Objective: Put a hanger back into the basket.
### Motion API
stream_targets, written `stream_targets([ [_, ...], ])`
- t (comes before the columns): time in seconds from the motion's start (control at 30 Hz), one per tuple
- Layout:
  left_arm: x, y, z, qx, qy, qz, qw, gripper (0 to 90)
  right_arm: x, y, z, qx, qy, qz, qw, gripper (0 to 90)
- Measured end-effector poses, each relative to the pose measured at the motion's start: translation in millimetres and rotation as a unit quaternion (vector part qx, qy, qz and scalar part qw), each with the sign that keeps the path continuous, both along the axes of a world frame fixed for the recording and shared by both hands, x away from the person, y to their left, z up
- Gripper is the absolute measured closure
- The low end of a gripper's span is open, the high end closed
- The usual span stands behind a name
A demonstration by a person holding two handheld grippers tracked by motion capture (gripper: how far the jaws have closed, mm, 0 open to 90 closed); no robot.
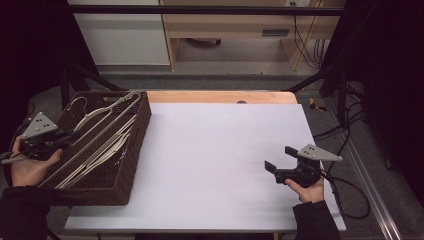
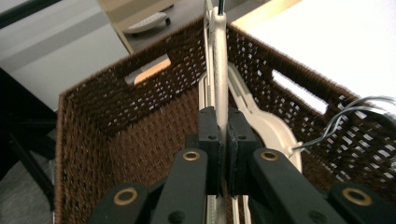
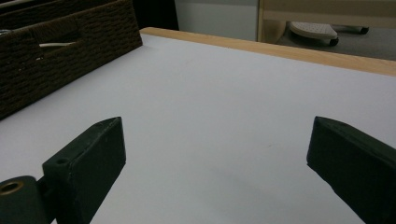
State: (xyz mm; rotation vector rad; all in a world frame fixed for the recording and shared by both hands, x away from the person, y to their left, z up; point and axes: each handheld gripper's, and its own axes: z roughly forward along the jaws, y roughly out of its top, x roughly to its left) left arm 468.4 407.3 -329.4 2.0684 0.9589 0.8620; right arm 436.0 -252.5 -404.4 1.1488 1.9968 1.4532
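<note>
- Clamping a cream plastic clothes hanger [image 2: 219, 60] by one straight arm, the left gripper [image 2: 223, 140] has its jaws nearly together on that bar.
- Hanger: lies with other cream hangers [image 1: 95, 150] inside the dark brown woven basket [image 1: 135, 160] at the table's left; probably light, stiff and smooth, liable to snag its neighbours.
- Right gripper [image 1: 275, 167]: jaws wide apart, empty, over the white tabletop [image 1: 215, 150].
</note>
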Motion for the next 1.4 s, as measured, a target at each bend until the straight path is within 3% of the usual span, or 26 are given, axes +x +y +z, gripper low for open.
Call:
stream_targets([
  [0.2,8.5,-10.0,-31.3,0.038,0.032,0.014,0.9987,86.6,0.5,0.7,-0.7,-0.002,0.0,-0.002,1.0,4.9],
  [0.27,9.3,-9.4,-39.7,0.033,0.039,0.016,0.9985,86.6,0.3,1.1,-0.8,-0.001,0.001,0.0,1.0,4.8],
  [0.33,7.4,-6.6,-43.6,0.026,0.04,0.021,0.9986,86.5,0.5,1.2,-0.9,-0.001,0.001,-0.001,1.0,4.9],
  [0.43,8.1,-7.3,-46.5,0.041,0.064,0.027,0.9967,85.0,1.0,1.3,-2.1,-0.009,0.001,0.004,1.0,4.9],
  [0.53,10.0,-10.1,-48.2,0.043,0.096,0.022,0.9942,80.4,0.5,2.5,-2.5,-0.008,0.003,0.003,1.0,4.9],
  [0.7,10.0,-12.3,-48.8,0.043,0.1,0.017,0.9939,70.0,0.3,3.0,-2.7,-0.007,0.003,0.003,1.0,4.9],
  [0.8,7.9,-9.0,-43.2,0.01,0.089,0.016,0.9958,57.8,-0.4,2.5,-2.3,-0.007,0.004,0.005,1.0,4.9],
  [0.93,0.4,-8.6,-28.2,-0.04,0.051,0.014,0.9978,46.5,-1.0,1.9,-1.0,-0.002,0.002,0.002,1.0,4.9],
  [1.03,-7.1,-12.3,-14.9,-0.082,0.024,0.012,0.9963,39.3,-2.5,0.6,0.9,0.002,0.001,0.001,1.0,4.8],
  [1.13,-17.0,-22.9,-6.7,-0.128,-0.005,0.002,0.9917,31.4,-4.1,-0.5,3.4,0.007,-0.003,-0.002,1.0,4.6],
  [1.23,-27.0,-38.1,-4.3,-0.177,-0.022,-0.015,0.9839,21.6,-5.9,-2.0,6.2,0.009,-0.008,-0.002,0.9999,4.0],
  [1.3,-32.9,-48.9,-4.5,-0.195,-0.029,-0.024,0.9801,12.7,-6.9,-3.6,7.8,0.008,-0.013,-0.001,0.9999,3.6],
  [1.37,-37.8,-59.3,-6.0,-0.214,-0.031,-0.036,0.9756,9.6,-7.7,-4.1,8.8,0.011,-0.015,-0.002,0.9998,3.4],
  [1.4,-40.0,-64.1,-6.7,-0.216,-0.032,-0.04,0.975,8.0,-8.2,-4.6,9.4,0.011,-0.016,-0.003,0.9998,3.3],
])
